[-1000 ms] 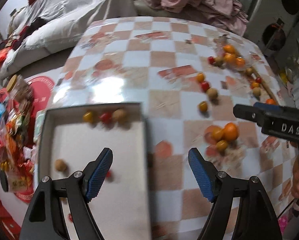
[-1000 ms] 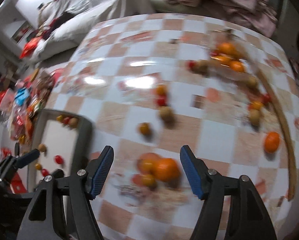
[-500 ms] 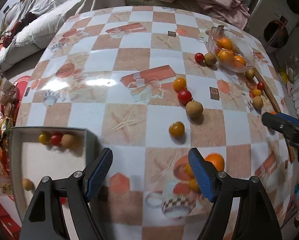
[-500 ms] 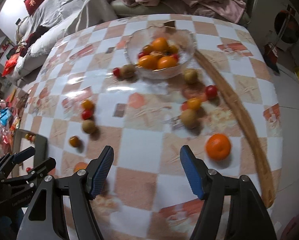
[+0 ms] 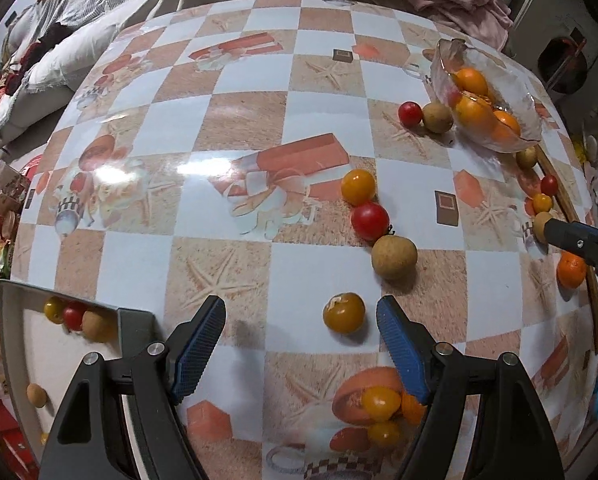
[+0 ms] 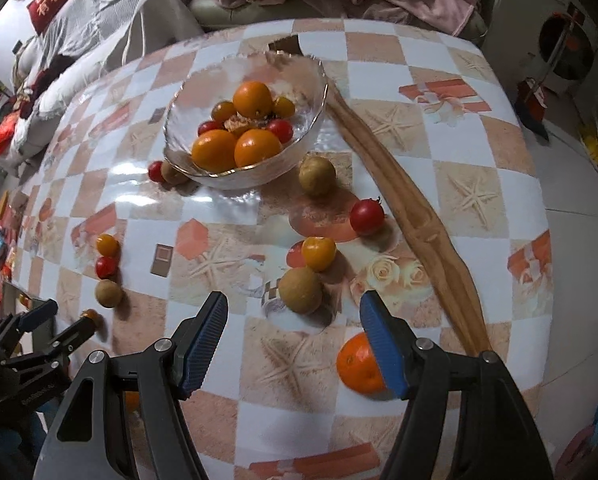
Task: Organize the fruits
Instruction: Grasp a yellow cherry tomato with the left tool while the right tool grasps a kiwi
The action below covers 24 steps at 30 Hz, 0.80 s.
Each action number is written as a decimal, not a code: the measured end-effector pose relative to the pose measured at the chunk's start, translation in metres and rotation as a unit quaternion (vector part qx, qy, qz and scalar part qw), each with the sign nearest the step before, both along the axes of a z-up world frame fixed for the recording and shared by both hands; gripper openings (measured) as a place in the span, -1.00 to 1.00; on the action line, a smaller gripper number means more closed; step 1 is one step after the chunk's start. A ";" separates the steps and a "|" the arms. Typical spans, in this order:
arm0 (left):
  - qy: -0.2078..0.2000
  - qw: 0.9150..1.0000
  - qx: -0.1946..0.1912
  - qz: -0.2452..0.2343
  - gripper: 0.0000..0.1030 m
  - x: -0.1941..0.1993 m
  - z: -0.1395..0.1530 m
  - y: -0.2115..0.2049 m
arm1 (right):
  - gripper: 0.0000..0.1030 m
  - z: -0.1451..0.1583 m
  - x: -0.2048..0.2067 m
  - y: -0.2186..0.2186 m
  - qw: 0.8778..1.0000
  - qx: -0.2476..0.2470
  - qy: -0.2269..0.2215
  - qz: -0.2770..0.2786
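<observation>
From the left wrist camera, the left gripper (image 5: 301, 330) hangs over the checked table (image 5: 243, 120) with its blue fingers (image 5: 197, 346) spread wide and nothing between them; a yellow tomato (image 5: 344, 313) lies on the table just inside the right-hand finger. Beyond it a brown fruit (image 5: 394, 257), a red tomato (image 5: 370, 216) and another yellow tomato (image 5: 358, 187) sit in a touching line. A grey tray (image 5: 15, 344) at the lower left holds a few small fruits along its far edge. A glass bowl (image 5: 443, 68) of oranges stands far right. From the right wrist camera, the right gripper (image 6: 293, 336) is also spread and holds nothing; a brown fruit (image 6: 300, 290) lies just ahead between its fingers, touching a yellow tomato (image 6: 319, 253), and an orange (image 6: 357, 366) sits partly behind the right-hand finger. A long wooden strip (image 6: 403, 208) runs from the bowl (image 6: 187, 120) toward the table's near edge
</observation>
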<state>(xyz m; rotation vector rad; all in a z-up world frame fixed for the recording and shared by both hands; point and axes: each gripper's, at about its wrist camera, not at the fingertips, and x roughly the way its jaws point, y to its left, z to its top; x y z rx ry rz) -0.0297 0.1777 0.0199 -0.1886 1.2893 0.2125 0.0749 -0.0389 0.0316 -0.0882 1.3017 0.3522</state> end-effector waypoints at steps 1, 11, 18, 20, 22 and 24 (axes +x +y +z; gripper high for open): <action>0.000 1.000 0.000 -0.001 0.52 0.001 -0.001 0.000 | 0.37 -0.003 0.001 0.001 1.000 -0.003 0.002 0.002; 0.005 1.000 0.006 -0.016 0.43 0.008 -0.009 -0.009 | 0.08 -0.023 0.004 0.009 1.000 -0.013 0.014 0.017; 0.001 1.000 0.005 -0.018 -0.26 0.006 -0.007 -0.013 | -0.47 -0.020 0.004 0.013 0.999 -0.020 0.007 0.025; -0.006 1.000 -0.012 -0.019 -0.48 0.004 -0.004 -0.012 | -0.47 -0.021 0.004 0.018 1.000 -0.019 0.006 0.024; -0.012 0.999 -0.025 -0.022 -0.55 0.002 -0.002 -0.011 | -0.47 -0.019 0.002 0.020 0.999 -0.015 0.005 0.028; -0.016 0.999 -0.030 -0.027 -0.55 -0.001 0.001 -0.011 | -0.47 -0.016 -0.003 0.021 0.999 -0.009 0.003 0.031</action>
